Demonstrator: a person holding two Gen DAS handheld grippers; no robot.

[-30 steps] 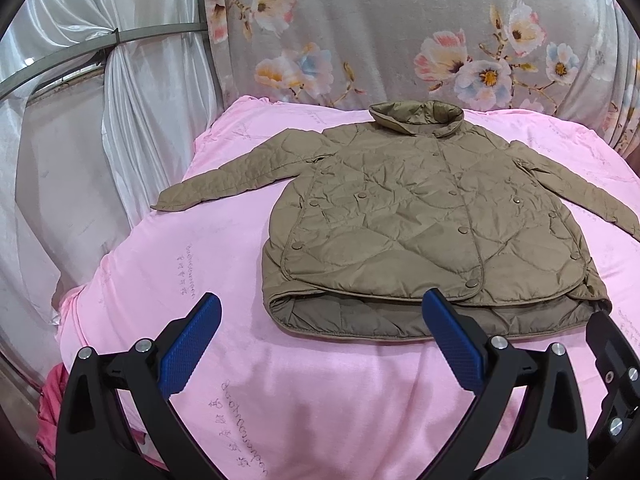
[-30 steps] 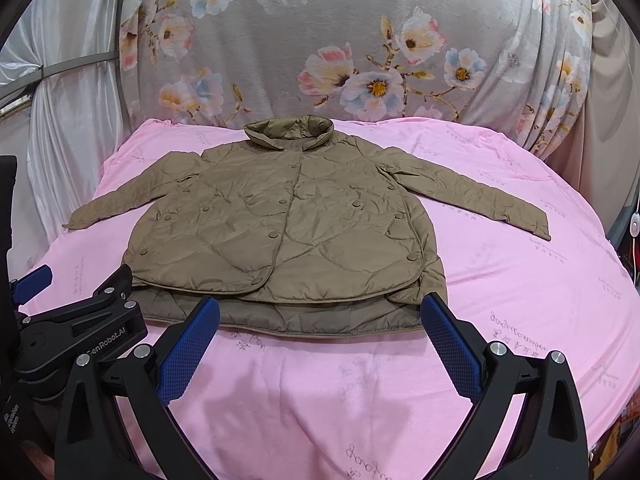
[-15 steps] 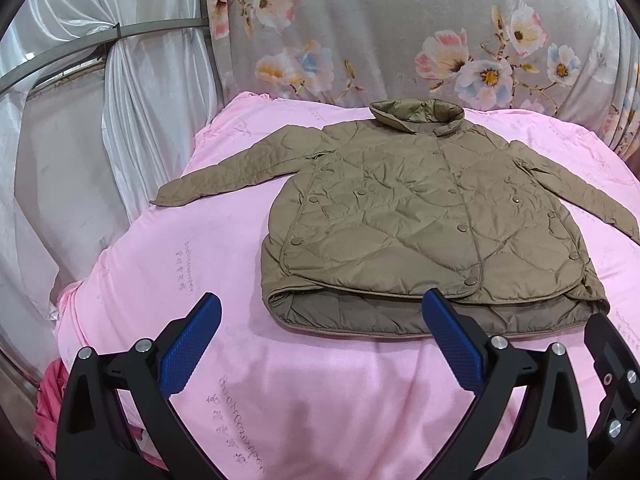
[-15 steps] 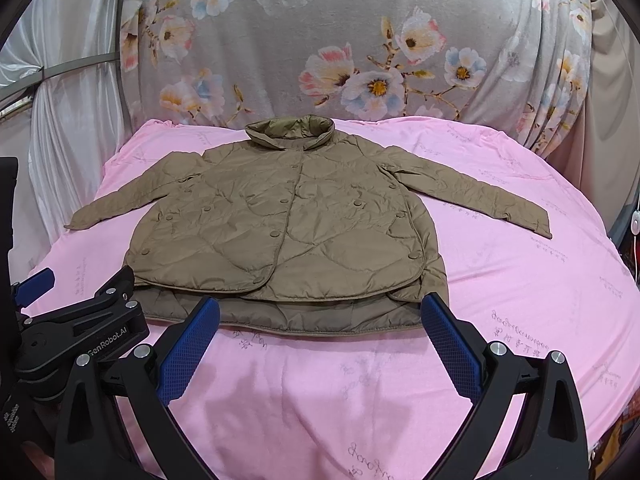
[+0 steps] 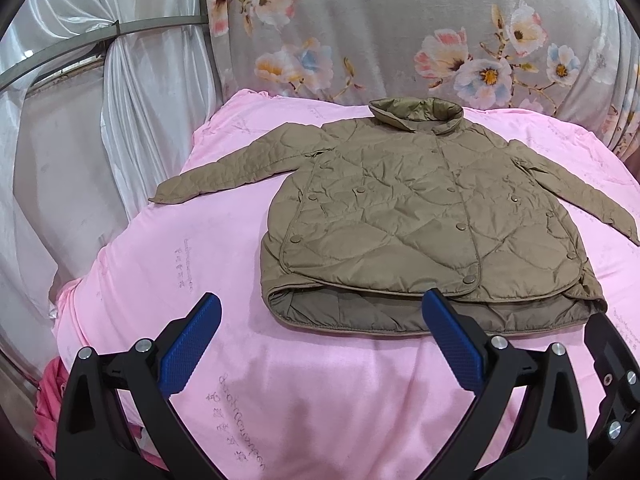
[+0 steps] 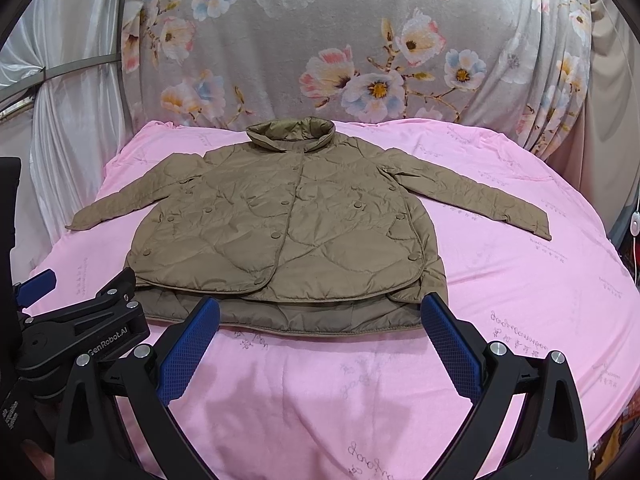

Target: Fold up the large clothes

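Note:
An olive quilted jacket (image 5: 420,220) (image 6: 288,232) lies flat and buttoned on a pink sheet (image 5: 200,280), collar at the far side, both sleeves spread outward. My left gripper (image 5: 320,312) hovers open in front of the hem's left half, its blue pads wide apart and holding nothing. In the right wrist view, my right gripper (image 6: 320,316) is open too, over the sheet just short of the hem's middle. The left gripper's black body (image 6: 80,324) shows at that view's left edge.
The pink sheet (image 6: 520,280) covers a rounded bed-like surface that drops away at left and right. A grey floral cloth (image 6: 340,40) hangs behind it. White curtains and a metal rail (image 5: 100,36) stand at the left.
Both views have pulled back and up slightly, so the jacket sits a little higher in the frames. The jacket itself has not moved, and both grippers stay open.

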